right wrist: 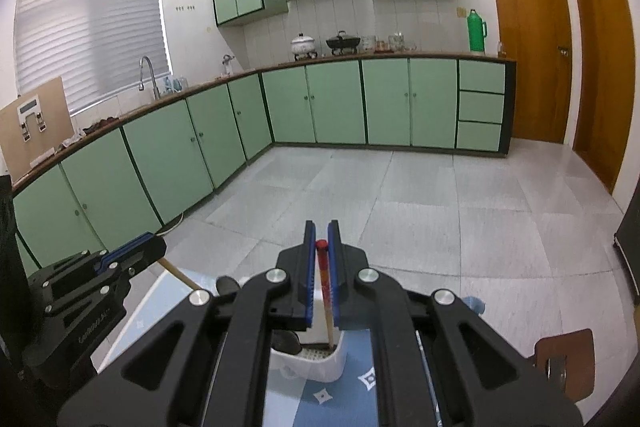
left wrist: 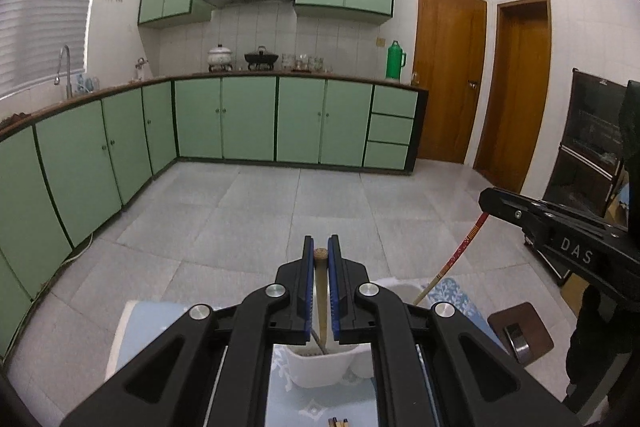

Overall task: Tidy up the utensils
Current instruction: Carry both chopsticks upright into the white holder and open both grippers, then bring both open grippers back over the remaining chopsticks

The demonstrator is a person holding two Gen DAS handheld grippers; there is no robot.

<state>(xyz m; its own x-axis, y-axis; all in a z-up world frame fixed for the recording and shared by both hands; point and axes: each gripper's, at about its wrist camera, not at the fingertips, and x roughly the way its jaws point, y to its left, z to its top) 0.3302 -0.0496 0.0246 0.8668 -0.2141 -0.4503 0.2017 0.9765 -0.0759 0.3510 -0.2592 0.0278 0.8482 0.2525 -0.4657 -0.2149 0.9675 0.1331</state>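
Observation:
In the left wrist view, my left gripper (left wrist: pixel 321 245) is shut on a plain wooden chopstick (left wrist: pixel 321 283). It stands upright, and its lower end reaches into a white utensil holder (left wrist: pixel 316 367) on the blue patterned tablecloth (left wrist: pixel 288 399). My right gripper (left wrist: pixel 489 202) enters from the right, shut on a red-topped chopstick (left wrist: pixel 460 257) that slants down toward the holder. In the right wrist view, the right gripper (right wrist: pixel 321 231) clamps that red-topped chopstick (right wrist: pixel 325 291), whose tip is inside the holder (right wrist: pixel 320 367). The left gripper (right wrist: pixel 156 249) holds the wooden chopstick (right wrist: pixel 178 274) at the left.
Loose chopstick ends (left wrist: pixel 338 422) lie on the cloth at the near edge. A dark utensil (right wrist: pixel 286 342) sits in the holder. A brown chair seat (left wrist: pixel 520 327) stands to the right of the table. Beyond are the tiled floor (left wrist: pixel 280 211), green cabinets (left wrist: pixel 248 119) and wooden doors (left wrist: pixel 448 75).

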